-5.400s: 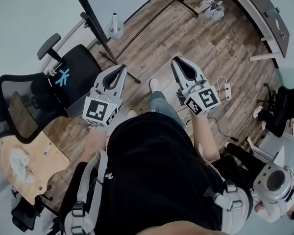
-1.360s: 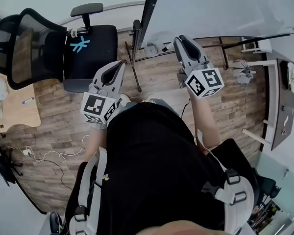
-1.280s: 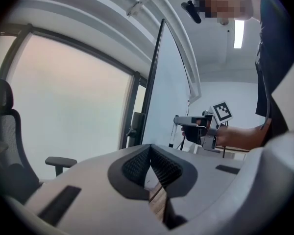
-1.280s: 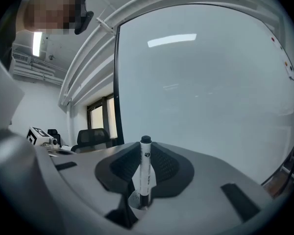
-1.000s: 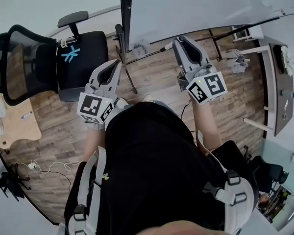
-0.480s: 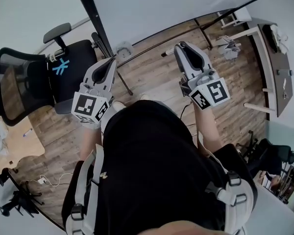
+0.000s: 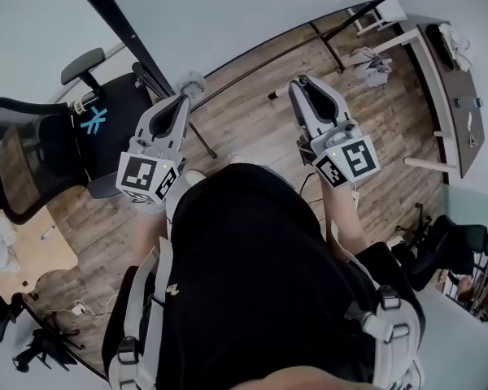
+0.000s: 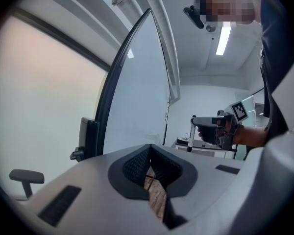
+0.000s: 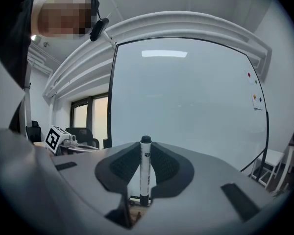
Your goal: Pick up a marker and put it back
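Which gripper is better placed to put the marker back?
Right, most likely. The right gripper grips the marker upright between its jaws and faces the whiteboard. The left gripper holds nothing.

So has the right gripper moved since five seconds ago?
Yes. In the head view the right gripper, holding the marker, is nearer the whiteboard, with less floor between them than before.
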`<state>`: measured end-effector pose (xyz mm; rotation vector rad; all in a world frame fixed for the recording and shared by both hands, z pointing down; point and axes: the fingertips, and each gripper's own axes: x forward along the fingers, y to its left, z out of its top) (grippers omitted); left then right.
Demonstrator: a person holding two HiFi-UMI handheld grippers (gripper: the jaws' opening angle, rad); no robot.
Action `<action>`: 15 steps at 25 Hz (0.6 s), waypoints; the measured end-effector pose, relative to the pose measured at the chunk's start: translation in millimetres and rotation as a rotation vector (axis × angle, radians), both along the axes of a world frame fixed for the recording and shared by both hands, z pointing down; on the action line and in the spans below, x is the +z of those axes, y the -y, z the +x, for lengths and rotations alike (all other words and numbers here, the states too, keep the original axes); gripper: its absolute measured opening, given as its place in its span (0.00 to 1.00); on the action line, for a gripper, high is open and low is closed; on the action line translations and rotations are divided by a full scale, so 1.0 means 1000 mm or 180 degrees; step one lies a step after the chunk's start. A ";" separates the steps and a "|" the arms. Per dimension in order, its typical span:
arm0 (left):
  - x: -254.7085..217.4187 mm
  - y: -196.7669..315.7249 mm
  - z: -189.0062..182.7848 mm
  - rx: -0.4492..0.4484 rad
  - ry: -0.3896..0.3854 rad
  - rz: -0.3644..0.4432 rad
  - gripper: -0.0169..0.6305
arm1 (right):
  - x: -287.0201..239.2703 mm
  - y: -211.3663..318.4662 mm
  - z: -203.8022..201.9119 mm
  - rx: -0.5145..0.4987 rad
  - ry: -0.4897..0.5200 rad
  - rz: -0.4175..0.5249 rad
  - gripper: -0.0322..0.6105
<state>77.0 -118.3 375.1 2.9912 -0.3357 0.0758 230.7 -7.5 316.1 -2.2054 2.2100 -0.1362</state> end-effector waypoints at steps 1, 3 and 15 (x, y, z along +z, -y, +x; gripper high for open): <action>0.000 -0.001 0.001 0.0001 0.0002 -0.0003 0.04 | 0.001 -0.001 0.001 0.0002 0.0005 -0.0006 0.16; 0.001 -0.002 0.003 -0.0006 0.0001 -0.0007 0.04 | 0.003 -0.001 0.003 -0.0006 0.0016 -0.0019 0.16; 0.008 0.006 -0.021 -0.0271 0.0074 -0.0037 0.04 | 0.010 0.025 -0.006 -0.0260 0.0064 -0.0046 0.16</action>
